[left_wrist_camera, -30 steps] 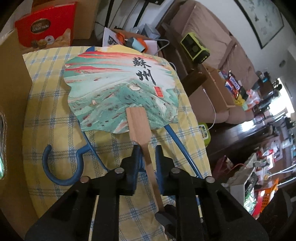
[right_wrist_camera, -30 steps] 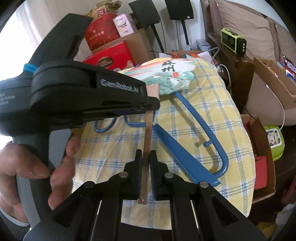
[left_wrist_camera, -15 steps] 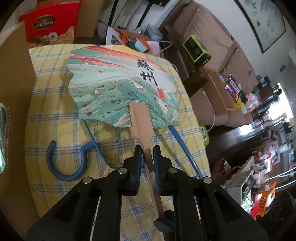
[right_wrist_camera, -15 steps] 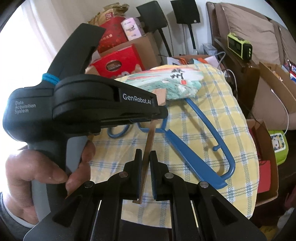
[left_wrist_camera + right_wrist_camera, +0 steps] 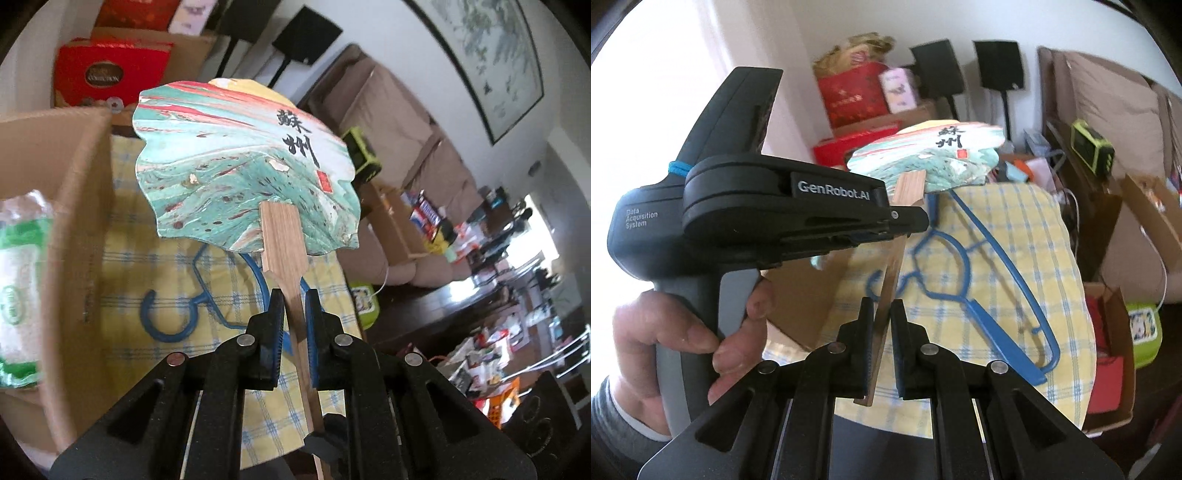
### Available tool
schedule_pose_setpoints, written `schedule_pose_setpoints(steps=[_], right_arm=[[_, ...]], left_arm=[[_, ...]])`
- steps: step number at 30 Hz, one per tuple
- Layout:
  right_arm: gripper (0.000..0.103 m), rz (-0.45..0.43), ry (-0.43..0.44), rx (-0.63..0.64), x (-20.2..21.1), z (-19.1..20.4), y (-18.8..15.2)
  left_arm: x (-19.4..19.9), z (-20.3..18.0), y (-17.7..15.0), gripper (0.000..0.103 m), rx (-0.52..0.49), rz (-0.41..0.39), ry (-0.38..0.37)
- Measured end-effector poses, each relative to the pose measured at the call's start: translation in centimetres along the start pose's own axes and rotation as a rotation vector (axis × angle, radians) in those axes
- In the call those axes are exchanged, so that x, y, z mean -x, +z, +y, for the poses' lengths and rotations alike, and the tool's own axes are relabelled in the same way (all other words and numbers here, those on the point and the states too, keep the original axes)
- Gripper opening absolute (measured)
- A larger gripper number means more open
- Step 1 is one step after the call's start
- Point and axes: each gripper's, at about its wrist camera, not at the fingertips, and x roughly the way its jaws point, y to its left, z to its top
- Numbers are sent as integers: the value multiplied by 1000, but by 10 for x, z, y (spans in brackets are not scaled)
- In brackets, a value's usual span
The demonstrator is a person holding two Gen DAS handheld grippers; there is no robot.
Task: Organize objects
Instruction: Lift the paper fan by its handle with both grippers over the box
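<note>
Both grippers, left (image 5: 294, 295) and right (image 5: 882, 306), have jaws clamped on the fan (image 5: 243, 162) handle, above the hanger (image 5: 982, 295). Advised: move them together, avoiding twist.

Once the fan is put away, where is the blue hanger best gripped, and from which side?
Hedged: the hanger lies flat on the checked cloth, so come from above and close across its thin upper arm. The wide flat bar hugs the cloth, and the hook sits close to the cardboard box.
</note>
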Motion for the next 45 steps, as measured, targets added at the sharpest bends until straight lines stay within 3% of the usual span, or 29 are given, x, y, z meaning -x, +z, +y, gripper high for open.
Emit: schedule_pose_setpoints(steps=[10,16,32,39,45], right_arm=[[7,-1,-3,164,-8,63,15],[7,36,10,267,-28,105,19],[7,164,128,429,-84,175,26],[8,253,239,440,-112,180,36],[8,267,256,471,-121,188,39]], left_arm=[[74,51,5,10,108,-148,-23],[100,96,2,10,193,-208,-14],[139,189,-21,11,397,-318,44],[140,202,-24,11,437,-343,121],[139,216,-35,13,511,-370,138]])
